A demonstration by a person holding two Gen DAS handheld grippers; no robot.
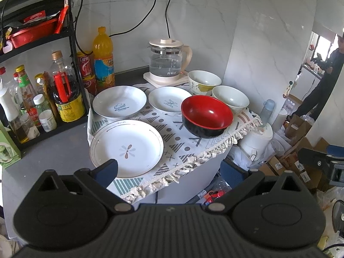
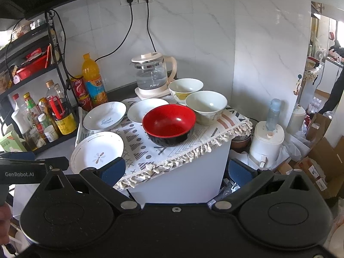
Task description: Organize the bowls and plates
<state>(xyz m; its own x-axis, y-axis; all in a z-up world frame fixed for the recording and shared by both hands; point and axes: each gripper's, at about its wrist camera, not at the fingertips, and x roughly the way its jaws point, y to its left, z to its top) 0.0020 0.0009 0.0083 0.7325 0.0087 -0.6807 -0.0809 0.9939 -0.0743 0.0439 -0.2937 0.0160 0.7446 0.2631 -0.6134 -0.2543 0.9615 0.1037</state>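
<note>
Three white plates lie on a patterned cloth [image 1: 172, 146]: a flower plate [image 1: 126, 148] [image 2: 97, 152] nearest, a "Sweet" plate [image 1: 120, 104] [image 2: 104, 116] behind it, and a third plate [image 1: 169, 99] [image 2: 142, 108] to its right. A red-and-black bowl [image 1: 206, 116] [image 2: 169, 124] stands in front of two pale bowls [image 1: 230, 99] [image 1: 204, 81] [image 2: 206, 106] [image 2: 185, 89]. My left gripper [image 1: 169, 169] is open, its left finger just over the flower plate's near rim. My right gripper [image 2: 177, 169] is open, short of the cloth's fringe, holding nothing.
A glass kettle [image 1: 168, 61] [image 2: 153, 77] stands at the back by the wall. A rack of bottles [image 1: 43, 94] and an orange drink bottle [image 1: 103, 58] fill the left. A white appliance [image 2: 266, 144] and cardboard boxes [image 2: 322, 157] sit low on the right. A person [image 1: 322, 79] stands far right.
</note>
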